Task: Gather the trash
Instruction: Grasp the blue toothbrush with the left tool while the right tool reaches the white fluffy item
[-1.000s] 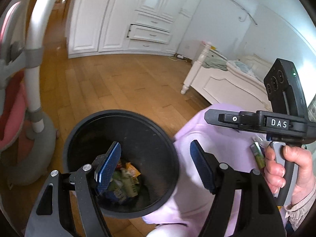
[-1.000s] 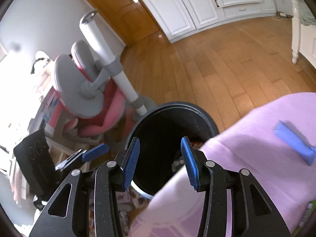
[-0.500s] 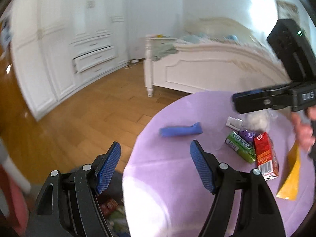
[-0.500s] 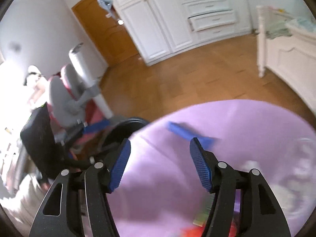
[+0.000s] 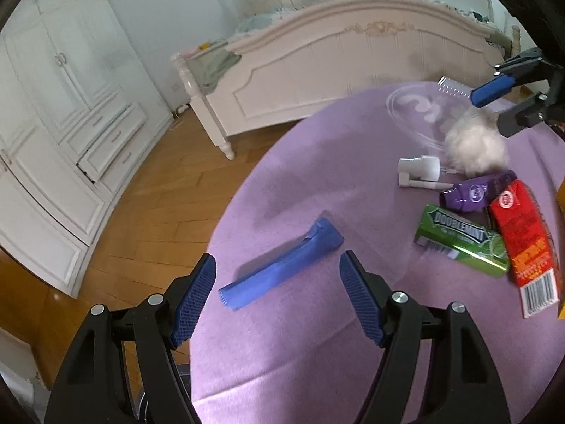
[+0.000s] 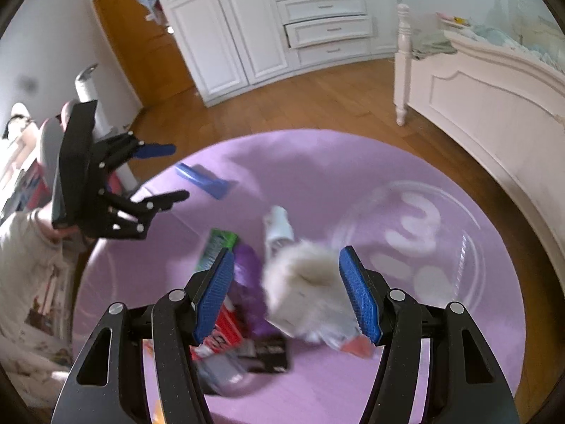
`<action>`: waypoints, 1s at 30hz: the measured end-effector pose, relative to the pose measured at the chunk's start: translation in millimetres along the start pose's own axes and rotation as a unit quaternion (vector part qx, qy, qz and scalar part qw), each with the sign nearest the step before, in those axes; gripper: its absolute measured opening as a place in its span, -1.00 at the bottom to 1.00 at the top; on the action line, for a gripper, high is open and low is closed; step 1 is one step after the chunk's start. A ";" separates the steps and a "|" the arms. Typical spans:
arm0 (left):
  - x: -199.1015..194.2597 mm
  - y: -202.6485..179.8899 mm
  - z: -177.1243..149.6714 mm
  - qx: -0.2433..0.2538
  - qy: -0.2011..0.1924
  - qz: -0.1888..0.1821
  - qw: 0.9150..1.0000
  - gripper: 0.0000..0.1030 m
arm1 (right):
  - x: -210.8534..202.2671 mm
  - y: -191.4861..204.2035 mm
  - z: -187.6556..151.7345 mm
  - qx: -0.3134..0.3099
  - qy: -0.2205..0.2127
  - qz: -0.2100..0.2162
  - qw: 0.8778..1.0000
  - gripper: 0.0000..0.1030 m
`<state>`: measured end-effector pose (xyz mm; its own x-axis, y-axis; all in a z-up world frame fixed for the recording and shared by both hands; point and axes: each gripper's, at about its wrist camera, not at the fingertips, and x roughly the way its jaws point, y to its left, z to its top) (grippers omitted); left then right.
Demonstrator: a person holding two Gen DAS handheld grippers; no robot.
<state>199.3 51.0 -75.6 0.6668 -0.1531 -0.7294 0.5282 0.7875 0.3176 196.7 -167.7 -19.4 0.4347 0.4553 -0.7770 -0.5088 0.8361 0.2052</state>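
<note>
My left gripper (image 5: 277, 298) is open and empty, its jaws just short of a blue wrapper (image 5: 282, 266) that lies flat on the round purple table (image 5: 317, 364). My right gripper (image 6: 286, 298) is open above a crumpled white tissue ball (image 6: 310, 282), which sits between its jaws. Beside the tissue lie a green Doublemint gum pack (image 5: 459, 240), a purple wrapper (image 5: 476, 190), a red carton (image 5: 522, 240) and a white plastic piece (image 5: 420, 169). The right gripper shows in the left wrist view (image 5: 501, 106). The left gripper shows in the right wrist view (image 6: 162, 173).
A clear glass dish (image 6: 423, 233) sits on the far side of the table. A white bed (image 5: 353, 67) stands behind the table. White wardrobes (image 6: 282, 21) line the far wall. Wooden floor (image 5: 159, 194) surrounds the table. A grey and pink chair (image 6: 53, 134) stands at the left.
Both grippers swung from the black trash bin to the purple table. The left one now faces the blue wrapper and the right one the tissue ball. Both stayed open.
</note>
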 end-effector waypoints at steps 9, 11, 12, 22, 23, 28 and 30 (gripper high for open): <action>15.1 -7.5 -2.0 0.019 0.030 -0.021 0.999 0.09 | 14.8 -17.3 -13.6 0.016 0.016 0.004 1.000 0.21; 14.6 -6.2 -3.0 0.007 0.031 -0.033 0.999 -0.03 | 17.1 -17.0 -13.6 0.017 0.018 0.005 1.000 0.21; 14.5 -6.1 -2.9 0.004 0.030 -0.037 0.999 -0.13 | 18.5 -16.5 -13.9 0.017 0.019 0.005 1.000 0.21; 13.7 -10.5 -4.9 -0.042 0.030 -0.064 0.997 -0.76 | 27.7 -5.0 -17.6 -0.004 0.016 -0.008 1.000 -0.14; 11.0 -13.0 -6.7 -0.045 0.030 -0.062 0.997 -0.77 | 27.6 -4.7 -16.7 -0.003 0.015 -0.009 1.000 -0.19; -3.8 -11.1 -10.4 -0.089 0.016 -0.071 0.993 -0.79 | 19.1 -5.2 -13.9 0.008 0.001 -0.003 1.000 -0.25; -10.3 -10.9 -12.3 -0.103 0.012 -0.069 0.992 -0.79 | 12.7 -4.0 -11.9 0.011 -0.008 -0.001 1.000 -0.25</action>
<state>180.2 51.3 -79.0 0.5817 -0.2564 -0.7719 0.4933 0.8658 0.0842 195.4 -168.9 -37.1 0.4480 0.4577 -0.7680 -0.4907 0.8440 0.2167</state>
